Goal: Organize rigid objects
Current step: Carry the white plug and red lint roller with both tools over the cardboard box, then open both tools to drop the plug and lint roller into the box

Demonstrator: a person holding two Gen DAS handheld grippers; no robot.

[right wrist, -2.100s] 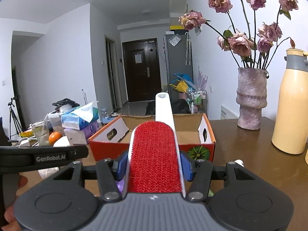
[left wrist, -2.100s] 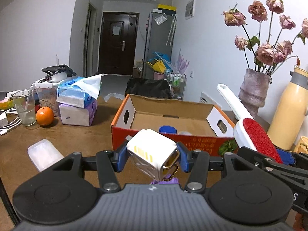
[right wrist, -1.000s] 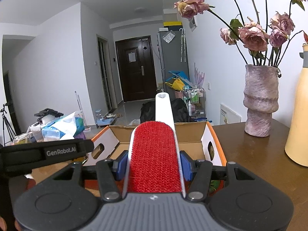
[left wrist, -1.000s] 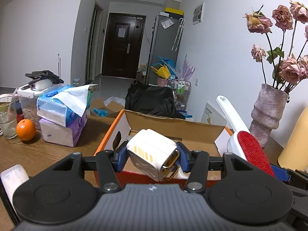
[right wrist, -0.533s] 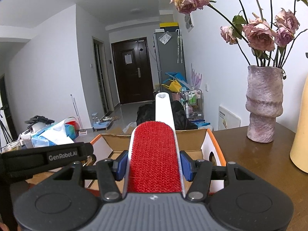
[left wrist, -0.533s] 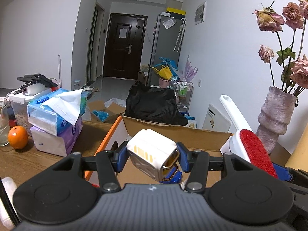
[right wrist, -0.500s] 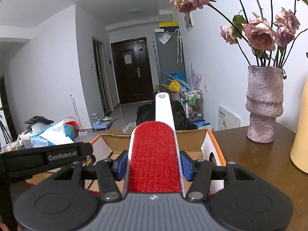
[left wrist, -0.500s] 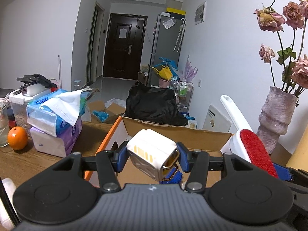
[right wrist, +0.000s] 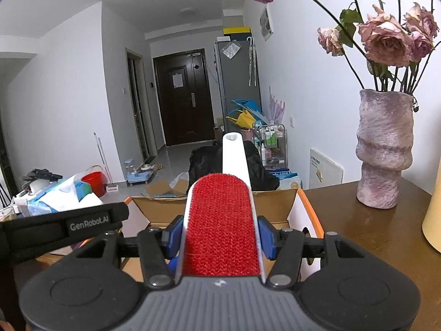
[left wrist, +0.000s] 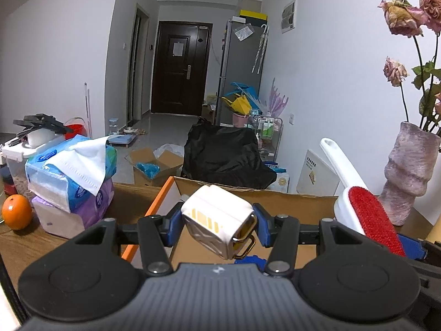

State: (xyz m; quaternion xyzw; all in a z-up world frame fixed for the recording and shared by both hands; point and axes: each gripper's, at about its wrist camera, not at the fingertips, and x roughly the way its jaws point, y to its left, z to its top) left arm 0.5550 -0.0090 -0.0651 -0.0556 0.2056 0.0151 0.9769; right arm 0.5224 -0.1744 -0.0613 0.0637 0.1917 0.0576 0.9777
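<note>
On my left gripper [left wrist: 217, 224] the blue pads are pressed against both sides of a small white box [left wrist: 217, 220] with yellow stripes on its near face and a gold metal clasp at its lower right corner. The box sits tilted between the jaws, held above the near part of the open cardboard box [left wrist: 289, 201]. That carton has an orange outer rim and plain brown inner walls, and it stands on the wooden table [left wrist: 16, 245]. Something blue [left wrist: 249, 260] lies low inside the carton, just under the held box; I cannot tell what it is.

My right gripper [right wrist: 220, 237] is clamped on a lint brush [right wrist: 222, 220], its red bristle face turned up and its white handle pointing away from me, out over the carton. In the left view the same brush shows at the right, tilted, with its handle rising to the far left.

To the left of the carton stand stacked tissue packs [left wrist: 71, 182], blue on top and purple below, with an orange [left wrist: 16, 211] near them at the left edge. On the right side of the table stands a mottled pink vase [right wrist: 384, 149] with dried roses [right wrist: 386, 41], well apart from the carton. A pale yellow bottle [right wrist: 434, 220] shows at the right edge.
</note>
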